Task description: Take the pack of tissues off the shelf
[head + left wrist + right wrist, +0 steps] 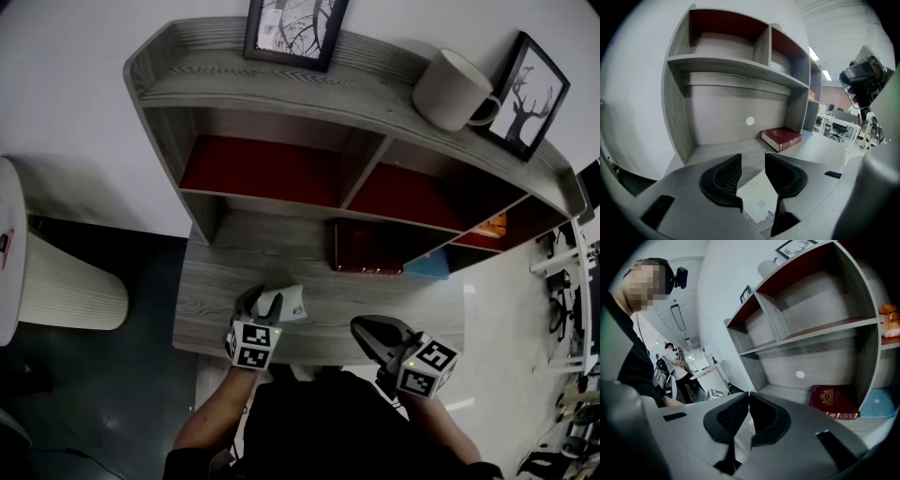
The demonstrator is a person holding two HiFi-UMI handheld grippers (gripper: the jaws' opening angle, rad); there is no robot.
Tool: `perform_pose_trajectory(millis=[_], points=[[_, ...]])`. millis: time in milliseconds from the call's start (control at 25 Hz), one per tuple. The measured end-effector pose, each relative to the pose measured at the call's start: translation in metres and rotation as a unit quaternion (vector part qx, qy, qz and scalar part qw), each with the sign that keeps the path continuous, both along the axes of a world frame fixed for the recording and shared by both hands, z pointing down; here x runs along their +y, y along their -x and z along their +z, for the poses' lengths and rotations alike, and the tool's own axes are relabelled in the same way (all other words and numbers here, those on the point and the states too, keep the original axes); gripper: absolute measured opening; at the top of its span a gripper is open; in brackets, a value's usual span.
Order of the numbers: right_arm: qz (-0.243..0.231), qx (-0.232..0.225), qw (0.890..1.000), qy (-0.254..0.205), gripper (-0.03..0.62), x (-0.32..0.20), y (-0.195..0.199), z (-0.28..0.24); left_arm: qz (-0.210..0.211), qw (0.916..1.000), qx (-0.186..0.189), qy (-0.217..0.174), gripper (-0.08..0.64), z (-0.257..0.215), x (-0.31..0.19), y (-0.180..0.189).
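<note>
Head view: my left gripper [261, 302] is low over the tabletop's [216, 281] front edge, and the pack of tissues [289, 302] lies flat right at its fingers. My right gripper [364, 328] is well off to their right.

Left gripper view: my fingers stand apart, with the pack on the tabletop between and below them, unclamped.

Right gripper view: my fingers are pressed together and empty. A red book [834, 401] lies ahead to their right.

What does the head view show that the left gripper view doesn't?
Only the head view: the mug, an abstract print and a tree print on top of the shelf. Only the left gripper view: office desks and ceiling lights beyond the shelf. Both: the red book and the pack of tissues, between the left gripper's parted fingers.
</note>
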State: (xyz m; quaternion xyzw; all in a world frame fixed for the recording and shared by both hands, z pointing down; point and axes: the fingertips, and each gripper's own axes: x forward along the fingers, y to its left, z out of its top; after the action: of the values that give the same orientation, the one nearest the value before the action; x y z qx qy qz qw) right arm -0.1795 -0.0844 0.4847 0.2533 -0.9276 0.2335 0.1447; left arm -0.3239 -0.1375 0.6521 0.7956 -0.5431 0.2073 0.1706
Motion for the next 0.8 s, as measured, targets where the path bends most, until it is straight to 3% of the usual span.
perform_pose_trajectory(millis=[240,400,480,800], points=[[-0.005,-0.006,1.0,-0.005,0.018,0.0,0.004,-0.003,-0.001,0.9992,0.026,-0.029,0.163,-0.032,0.0,0.002],[-0.016,-0.016,1.0,-0.009,0.018,0.0,0.005,-0.003,0.028,0.9974,0.04,-0.053,0.159,-0.056,0.005,-0.012],[-0.022,-0.022,0.999,-0.011,0.018,0.0,0.004,-0.005,0.044,0.9962,0.041,-0.063,0.033,-0.068,0.01,-0.022],[-0.017,-0.037,0.999,-0.024,0.018,-0.013,-0.02,-0.019,0.047,0.9927,0.081,-0.076,0.012,-0.109,0.018,-0.052]])
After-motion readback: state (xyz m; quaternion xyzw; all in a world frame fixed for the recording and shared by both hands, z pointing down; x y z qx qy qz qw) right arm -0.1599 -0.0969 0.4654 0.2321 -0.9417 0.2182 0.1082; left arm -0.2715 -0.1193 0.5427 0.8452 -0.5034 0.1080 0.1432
